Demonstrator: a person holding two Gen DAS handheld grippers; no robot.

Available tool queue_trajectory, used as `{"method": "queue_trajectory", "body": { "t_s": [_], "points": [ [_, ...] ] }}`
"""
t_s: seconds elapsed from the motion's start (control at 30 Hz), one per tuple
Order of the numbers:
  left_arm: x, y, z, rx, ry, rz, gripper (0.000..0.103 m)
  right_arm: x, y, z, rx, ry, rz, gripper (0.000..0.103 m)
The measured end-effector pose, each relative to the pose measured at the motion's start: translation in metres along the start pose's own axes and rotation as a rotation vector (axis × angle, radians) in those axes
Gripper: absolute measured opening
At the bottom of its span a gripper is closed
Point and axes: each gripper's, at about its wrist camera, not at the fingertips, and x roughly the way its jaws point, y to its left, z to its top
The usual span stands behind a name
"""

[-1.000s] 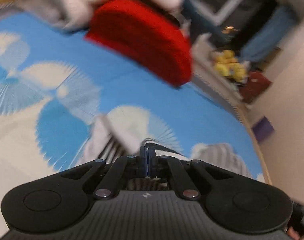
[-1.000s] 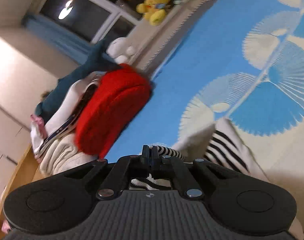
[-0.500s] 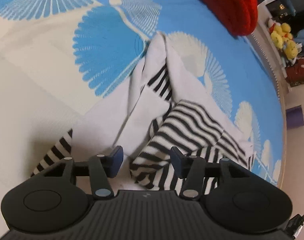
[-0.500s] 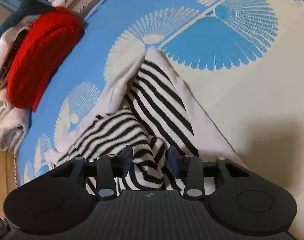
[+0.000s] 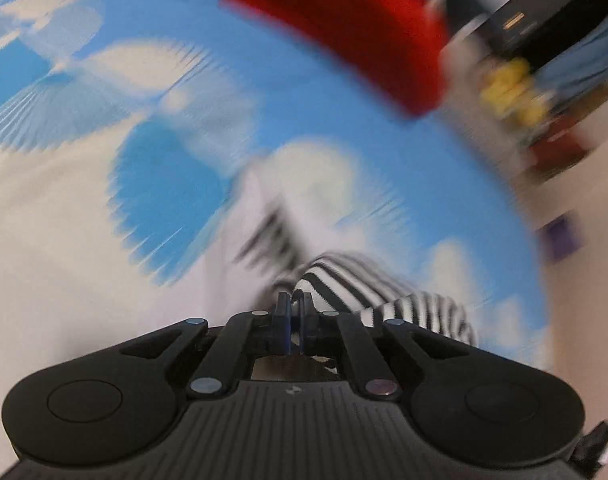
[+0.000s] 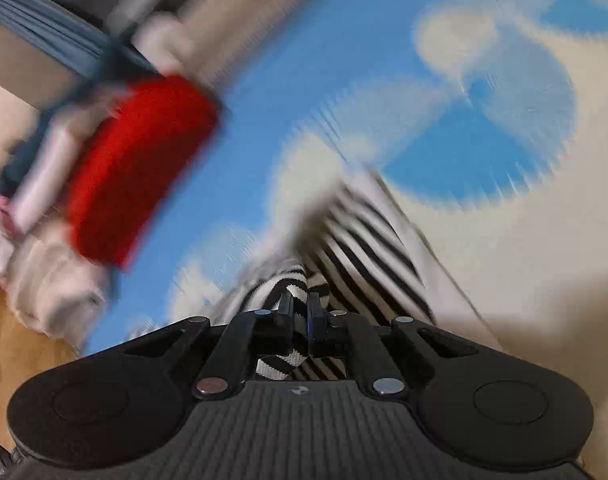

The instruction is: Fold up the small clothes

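A small black-and-white striped garment [image 5: 344,276] with white parts lies on a blue and cream patterned bed cover [image 5: 176,184]. My left gripper [image 5: 295,308] is shut on a fold of the striped garment near its close end. My right gripper [image 6: 300,308] is also shut on the striped garment [image 6: 368,248], with striped cloth showing between its fingers. Both views are blurred by motion. The rest of the garment trails away from the grippers over the cover [image 6: 484,128].
A red knitted item [image 5: 356,28] lies on the far part of the bed, and also shows in the right wrist view [image 6: 132,168] next to a pile of white clothes [image 6: 52,280]. A yellow plush toy [image 5: 512,88] sits beyond the bed edge.
Half a second ago both grippers were open over the garment. Now both have shut on striped cloth and are lifting it, and the views tilt up toward the red item.
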Motion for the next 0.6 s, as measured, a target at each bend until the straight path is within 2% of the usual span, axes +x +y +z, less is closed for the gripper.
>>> {"method": "queue_trajectory", "body": {
  "t_s": [0.07,0.13,0.2,0.23,0.3,0.33,0.4,0.47,0.5,0.53,0.57,0.6],
  "points": [
    [0.025,0.011,-0.009,-0.024,0.127,0.118,0.005,0.025,-0.01,-0.012,0.007,0.154,-0.126,0.008],
    [0.031,0.018,-0.013,-0.06,0.168,0.121,0.006,0.039,-0.018,-0.022,0.045,0.224,-0.175,0.015],
    [0.019,0.011,-0.009,-0.028,0.114,0.099,0.009,0.034,-0.009,-0.02,-0.001,0.183,-0.193,0.018],
    [0.009,0.006,-0.006,-0.005,0.055,0.086,0.014,0.027,-0.001,-0.017,-0.036,0.133,-0.195,0.024],
    [-0.008,-0.004,-0.003,0.044,-0.05,0.047,0.016,0.009,0.018,-0.013,-0.117,-0.002,-0.178,0.028],
    [-0.013,-0.009,-0.005,0.071,-0.071,0.009,0.016,0.002,0.028,-0.013,-0.168,-0.057,-0.16,0.031],
    [-0.012,-0.013,-0.01,0.086,-0.06,-0.057,0.016,-0.002,0.037,-0.012,-0.222,-0.084,-0.09,0.031],
    [0.001,-0.013,-0.017,0.086,0.003,-0.082,0.016,0.006,0.038,-0.014,-0.207,-0.018,-0.004,0.031],
    [0.012,-0.01,-0.021,0.081,0.051,-0.056,0.016,0.015,0.033,-0.016,-0.164,0.043,0.024,0.031],
    [0.024,-0.006,-0.025,0.081,0.095,-0.007,0.016,0.026,0.025,-0.018,-0.112,0.106,0.005,0.031],
    [0.035,-0.001,-0.029,0.084,0.145,0.067,0.016,0.034,0.018,-0.019,-0.082,0.155,-0.053,0.031],
    [0.043,0.006,-0.032,0.086,0.177,0.124,0.011,0.043,0.008,-0.022,-0.068,0.195,-0.137,0.029]
  ]
}}
